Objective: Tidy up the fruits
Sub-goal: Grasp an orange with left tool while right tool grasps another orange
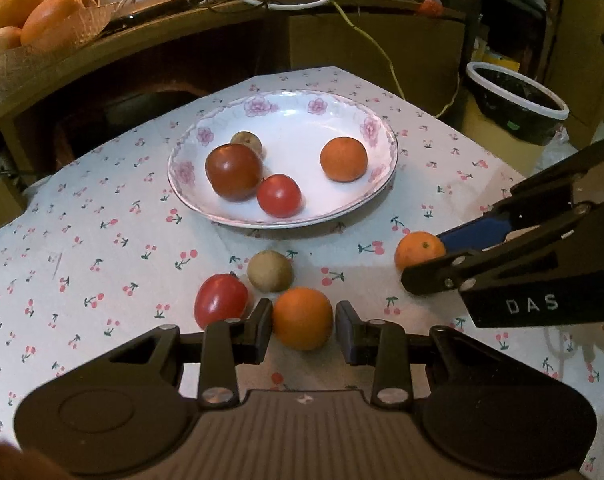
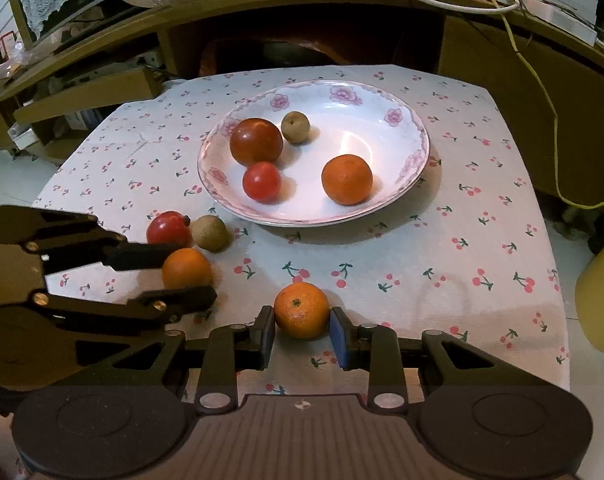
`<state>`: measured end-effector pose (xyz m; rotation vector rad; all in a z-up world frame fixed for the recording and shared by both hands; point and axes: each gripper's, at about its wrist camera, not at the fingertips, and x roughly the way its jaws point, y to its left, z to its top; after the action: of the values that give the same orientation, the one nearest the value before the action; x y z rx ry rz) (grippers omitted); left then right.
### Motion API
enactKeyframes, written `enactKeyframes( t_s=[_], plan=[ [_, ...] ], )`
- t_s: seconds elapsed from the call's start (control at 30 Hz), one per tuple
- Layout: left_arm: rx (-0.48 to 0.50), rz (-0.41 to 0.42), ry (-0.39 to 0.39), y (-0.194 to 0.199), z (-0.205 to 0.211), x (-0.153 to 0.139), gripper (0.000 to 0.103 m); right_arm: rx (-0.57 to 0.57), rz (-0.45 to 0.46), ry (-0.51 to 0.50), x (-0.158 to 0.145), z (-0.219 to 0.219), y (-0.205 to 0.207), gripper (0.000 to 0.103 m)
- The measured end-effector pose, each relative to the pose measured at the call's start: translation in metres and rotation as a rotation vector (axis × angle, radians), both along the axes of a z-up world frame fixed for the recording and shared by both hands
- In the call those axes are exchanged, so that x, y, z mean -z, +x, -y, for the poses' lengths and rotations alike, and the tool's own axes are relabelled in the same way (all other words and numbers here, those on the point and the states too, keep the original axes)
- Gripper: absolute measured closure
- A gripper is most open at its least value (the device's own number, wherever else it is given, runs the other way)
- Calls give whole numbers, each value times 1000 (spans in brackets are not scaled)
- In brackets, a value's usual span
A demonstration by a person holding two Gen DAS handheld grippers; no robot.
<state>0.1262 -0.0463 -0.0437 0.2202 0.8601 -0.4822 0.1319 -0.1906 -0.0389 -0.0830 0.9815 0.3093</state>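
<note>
Two oranges are the fruit in hand. One orange (image 1: 302, 318) sits on the desk between the fingers of the left hand-held gripper (image 1: 303, 330), whose jaws stand apart around it with a small gap on the right side. The other orange (image 2: 301, 310) lies between the fingers of the right hand-held gripper (image 2: 301, 330); its jaws sit right against the peel, but whether they are clamping yet I cannot tell.

At 10 o'clock from the left orange lies a red tomato (image 1: 221, 300), just beside the left finger, and at 11 o'clock a brown fruit (image 1: 270, 271). Toward 12 o'clock stands the flowered plate (image 1: 376, 184), already holding four fruits.

Risks, as I judge them: the left finger may nudge the tomato and send it rolling, and a round orange gripped off-centre could squirt out or roll off the cloth-covered desk (image 1: 102, 240).
</note>
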Motion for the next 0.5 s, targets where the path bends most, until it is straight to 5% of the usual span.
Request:
enactKeyframes(
  t_s=[0.5],
  plan=[
    [28,-6,-1,-8,1,-5,67,-9,-1,-10,1,-1,1,72]
  ],
)
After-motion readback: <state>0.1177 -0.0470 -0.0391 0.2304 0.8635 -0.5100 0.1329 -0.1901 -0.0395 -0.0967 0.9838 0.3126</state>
